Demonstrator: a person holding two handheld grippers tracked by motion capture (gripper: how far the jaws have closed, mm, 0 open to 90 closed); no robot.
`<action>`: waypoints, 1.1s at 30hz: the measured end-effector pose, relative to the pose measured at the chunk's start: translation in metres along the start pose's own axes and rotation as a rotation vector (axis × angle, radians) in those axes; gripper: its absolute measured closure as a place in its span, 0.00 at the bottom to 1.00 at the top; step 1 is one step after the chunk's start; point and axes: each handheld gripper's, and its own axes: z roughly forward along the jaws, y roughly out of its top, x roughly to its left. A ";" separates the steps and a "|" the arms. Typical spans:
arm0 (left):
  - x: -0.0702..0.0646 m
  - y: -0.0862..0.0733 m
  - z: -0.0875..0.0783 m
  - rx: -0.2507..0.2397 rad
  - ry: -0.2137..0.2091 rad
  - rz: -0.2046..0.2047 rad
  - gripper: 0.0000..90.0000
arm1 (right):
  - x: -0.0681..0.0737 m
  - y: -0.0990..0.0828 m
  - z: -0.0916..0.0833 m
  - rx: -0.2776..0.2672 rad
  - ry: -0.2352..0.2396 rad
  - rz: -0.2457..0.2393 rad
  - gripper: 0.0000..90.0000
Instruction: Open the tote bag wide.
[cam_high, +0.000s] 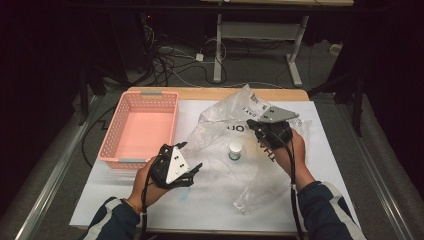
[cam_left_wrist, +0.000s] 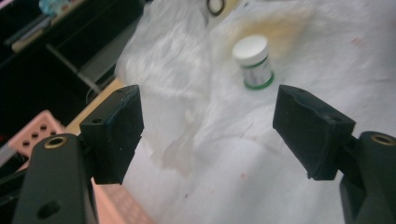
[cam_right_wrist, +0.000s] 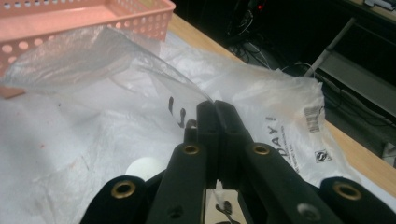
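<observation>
High view first: the right gripper is clamped on a clear plastic bag that's lifted up off the white table cover, with the rest of the film draped down toward the near right edge. A small jar with a white lid stands upright on the cover under the raised bag, between the two grippers and closer to the right one. The left gripper is nearer the pink basket, jaws spread wide with nothing between them.

Right gripper view makes the pinch obvious: the right gripper has its jaws pressed flat together with a thin edge of the bag caught in them. Printing on the bag reads "DAY!" in black, next to a barcode sticker and a small square symbol. There's more black lettering, but it's folded and I can't make it out.

Left gripper view: the left gripper is wide open and has no earlier shot to compare. The jar sits beyond the jaws, apart from them. It has a green band at its base and a label too blurry to read. A flap of the bag hangs just beside the left-hand jaw.
</observation>
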 end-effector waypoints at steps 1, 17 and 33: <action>0.001 -0.001 0.003 0.011 -0.003 -0.017 0.27 | 0.000 -0.002 0.000 0.002 0.002 -0.005 1.00; 0.005 0.005 0.051 0.090 -0.113 -0.104 0.79 | -0.010 -0.016 -0.004 -0.011 0.000 0.032 0.93; 0.000 0.004 0.043 0.051 -0.152 -0.081 0.95 | 0.022 -0.027 -0.075 -0.180 0.054 0.034 0.47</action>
